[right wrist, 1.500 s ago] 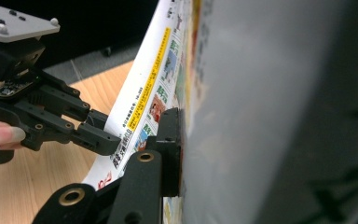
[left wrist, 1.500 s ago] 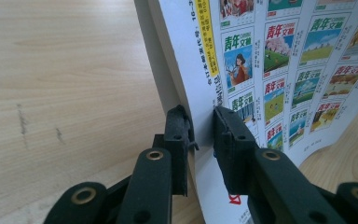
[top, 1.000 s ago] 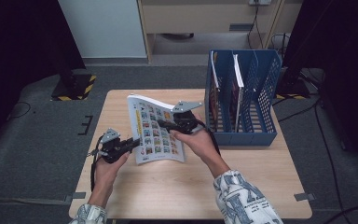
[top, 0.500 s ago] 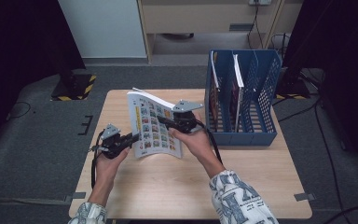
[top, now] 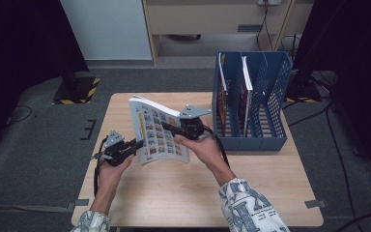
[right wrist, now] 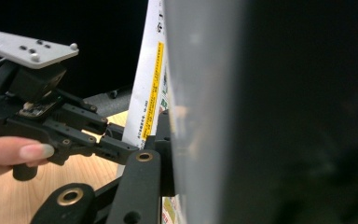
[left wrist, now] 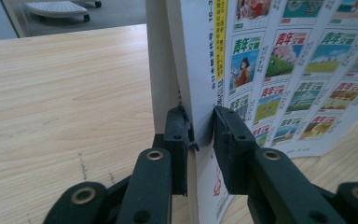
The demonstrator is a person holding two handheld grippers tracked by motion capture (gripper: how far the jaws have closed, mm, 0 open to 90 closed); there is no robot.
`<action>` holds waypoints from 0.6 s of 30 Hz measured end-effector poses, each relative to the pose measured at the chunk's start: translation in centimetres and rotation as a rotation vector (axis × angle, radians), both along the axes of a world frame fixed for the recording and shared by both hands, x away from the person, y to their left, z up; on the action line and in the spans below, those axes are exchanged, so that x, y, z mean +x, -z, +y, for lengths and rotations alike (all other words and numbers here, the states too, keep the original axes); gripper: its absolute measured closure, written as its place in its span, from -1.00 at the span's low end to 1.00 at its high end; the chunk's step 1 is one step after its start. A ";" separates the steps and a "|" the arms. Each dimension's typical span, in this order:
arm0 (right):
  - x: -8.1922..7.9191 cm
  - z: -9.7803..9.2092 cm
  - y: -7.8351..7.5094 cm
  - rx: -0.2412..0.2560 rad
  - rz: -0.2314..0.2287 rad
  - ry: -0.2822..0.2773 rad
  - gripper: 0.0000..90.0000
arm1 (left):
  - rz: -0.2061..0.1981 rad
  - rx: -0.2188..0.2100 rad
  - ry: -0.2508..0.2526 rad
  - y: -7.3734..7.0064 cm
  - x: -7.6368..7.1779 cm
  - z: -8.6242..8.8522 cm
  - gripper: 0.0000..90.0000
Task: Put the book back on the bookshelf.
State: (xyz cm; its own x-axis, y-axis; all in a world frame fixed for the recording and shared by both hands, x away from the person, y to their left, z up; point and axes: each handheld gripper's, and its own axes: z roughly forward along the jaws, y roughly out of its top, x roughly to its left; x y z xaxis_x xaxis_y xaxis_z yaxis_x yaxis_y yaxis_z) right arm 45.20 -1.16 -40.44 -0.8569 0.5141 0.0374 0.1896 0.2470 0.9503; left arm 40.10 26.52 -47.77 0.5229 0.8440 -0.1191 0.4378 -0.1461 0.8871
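A magazine with a grid of small colour pictures on its cover stands tilted on its lower edge at the middle of the wooden table. My left gripper is shut on its lower left corner. In the left gripper view the two jaws pinch the white spine of the magazine low down, and my left gripper sits just above the tabletop. My right gripper is shut on the magazine's right side. In the right gripper view a blurred page hides one jaw of my right gripper, and the left gripper shows beyond the magazine's spine.
A blue mesh file rack stands at the table's back right, with upright magazines in its slots. Bare tabletop lies in front of both hands. Dark floor and cables surround the table.
The magazine has tipped a little more upright and shifted slightly left, with both grippers staying on it.
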 end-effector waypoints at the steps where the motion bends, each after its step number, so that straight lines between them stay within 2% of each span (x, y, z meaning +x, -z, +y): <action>1: -0.1 0.0 0.0 -0.003 -0.007 -0.003 0.62 | -0.004 0.008 0.001 0.0 0.0 0.0 0.63; 5: -0.5 -0.3 0.0 0.000 -0.010 -0.020 0.62 | -0.028 0.013 -0.008 0.4 -0.1 -0.1 0.53; 9: -1.1 -0.5 0.0 0.005 0.000 -0.033 0.59 | -0.032 0.012 -0.017 0.6 -0.1 -0.1 0.48; 18: -1.4 -0.6 0.7 0.078 0.021 -0.025 0.54 | -0.034 -0.004 -0.026 0.7 -0.1 -0.2 0.46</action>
